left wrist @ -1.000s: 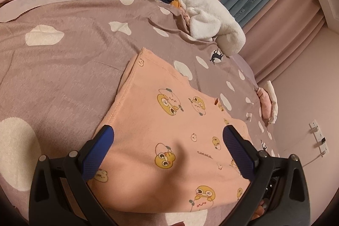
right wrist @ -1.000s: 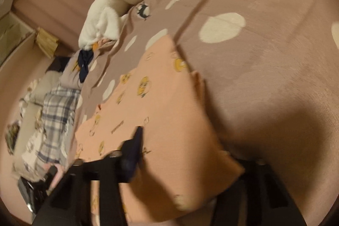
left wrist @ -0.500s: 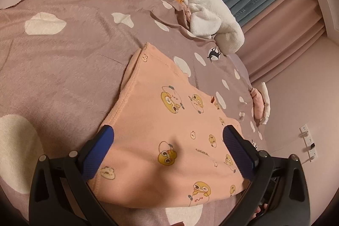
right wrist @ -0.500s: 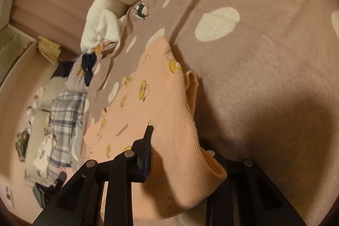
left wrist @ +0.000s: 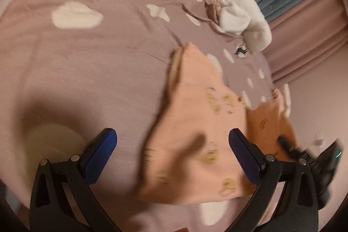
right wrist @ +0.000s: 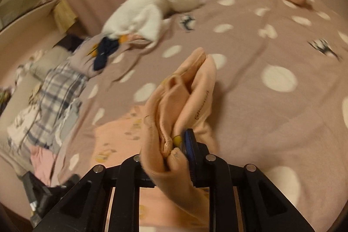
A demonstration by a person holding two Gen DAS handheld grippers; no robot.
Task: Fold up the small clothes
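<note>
Mid-fold on a mauve bedspread with white cloud patches (left wrist: 91,71): the right gripper (right wrist: 177,150), clenched on a bunched edge of the peach cartoon-print garment (left wrist: 195,123), lifts it at centre frame, while the left gripper (left wrist: 171,151) hangs released above the flat remainder. One fold looks under way; smoothing and further folds apparently remain.

Both wrist views look low and close across the bed (left wrist: 87,62) (garment (left wrist: 195,134) shared), curtains at one o'clock.
</note>
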